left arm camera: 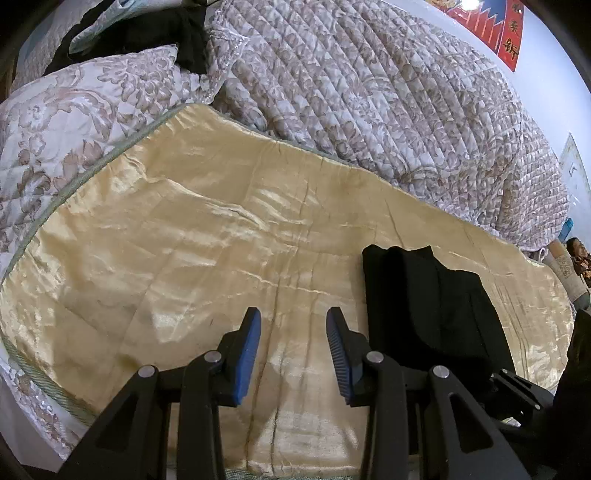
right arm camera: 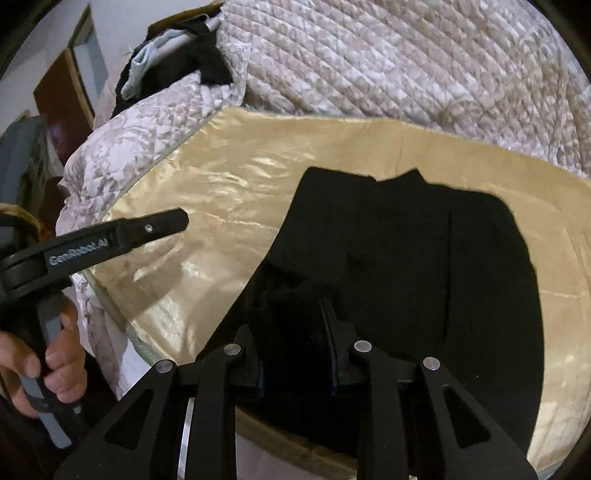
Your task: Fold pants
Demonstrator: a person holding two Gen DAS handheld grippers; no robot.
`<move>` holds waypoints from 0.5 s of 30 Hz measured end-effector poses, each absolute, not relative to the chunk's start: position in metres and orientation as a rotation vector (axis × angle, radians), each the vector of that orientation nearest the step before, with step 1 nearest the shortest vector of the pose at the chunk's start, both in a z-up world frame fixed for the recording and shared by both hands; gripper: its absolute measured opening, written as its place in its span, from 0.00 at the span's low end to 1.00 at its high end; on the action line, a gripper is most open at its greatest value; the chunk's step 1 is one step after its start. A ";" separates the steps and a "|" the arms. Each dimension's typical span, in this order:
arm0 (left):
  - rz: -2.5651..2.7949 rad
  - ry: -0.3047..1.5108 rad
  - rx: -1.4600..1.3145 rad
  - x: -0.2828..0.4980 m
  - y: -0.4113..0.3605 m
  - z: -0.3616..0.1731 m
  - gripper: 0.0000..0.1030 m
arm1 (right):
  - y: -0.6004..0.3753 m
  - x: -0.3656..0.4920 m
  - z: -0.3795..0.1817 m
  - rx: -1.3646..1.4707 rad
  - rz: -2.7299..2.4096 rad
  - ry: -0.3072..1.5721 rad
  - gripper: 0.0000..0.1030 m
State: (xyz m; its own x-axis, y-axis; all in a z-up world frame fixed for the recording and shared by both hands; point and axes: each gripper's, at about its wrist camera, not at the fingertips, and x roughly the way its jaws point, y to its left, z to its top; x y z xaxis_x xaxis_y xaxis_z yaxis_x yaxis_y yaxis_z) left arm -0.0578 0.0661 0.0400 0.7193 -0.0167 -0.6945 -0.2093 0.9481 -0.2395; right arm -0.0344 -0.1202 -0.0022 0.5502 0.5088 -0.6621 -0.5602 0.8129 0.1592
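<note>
Lying folded on the satin cover (right arm camera: 229, 192) of the bed: black pants (right arm camera: 424, 266), compact, presumably for a final fold. Left gripper (left arm camera: 293, 325): fingers spread, empty, beside the pants. Right gripper (right arm camera: 295, 332): over the near edge; grip cannot be told.

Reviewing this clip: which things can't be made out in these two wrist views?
- Right wrist view: the right gripper's blue-padded fingers sit against the folded black pants; black on black hides whether they pinch cloth.
- Left wrist view: the pants' near edge is hidden behind the left gripper and cut off by the lens rim.
- Both views: a dark garment atop the floral quilted bedspread is too distorted to identify.
</note>
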 end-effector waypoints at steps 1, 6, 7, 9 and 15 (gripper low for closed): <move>0.106 0.764 -0.312 -0.057 0.065 0.040 0.38 | -0.120 -0.034 -0.002 -0.071 0.646 0.761 0.32; 0.094 0.766 -0.299 -0.056 0.061 0.039 0.38 | -0.122 -0.044 0.009 -0.033 0.772 0.749 0.56; 0.094 0.765 -0.299 -0.055 0.061 0.039 0.38 | -0.125 -0.048 0.014 -0.019 0.801 0.738 0.56; 0.093 0.765 -0.299 -0.055 0.061 0.039 0.38 | -0.133 -0.057 0.024 -0.010 0.824 0.690 0.56; 0.052 0.760 -0.284 -0.052 0.049 0.040 0.38 | -0.196 -0.061 0.024 0.061 0.605 0.623 0.56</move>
State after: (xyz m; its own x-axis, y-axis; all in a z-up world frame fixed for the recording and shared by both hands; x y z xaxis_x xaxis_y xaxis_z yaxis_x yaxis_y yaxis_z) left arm -0.0518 0.0485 0.0398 0.7257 -0.0554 -0.6858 -0.1489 0.9605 -0.2352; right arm -0.0612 -0.1958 0.0241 0.6462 0.5489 -0.5302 -0.5133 0.8267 0.2303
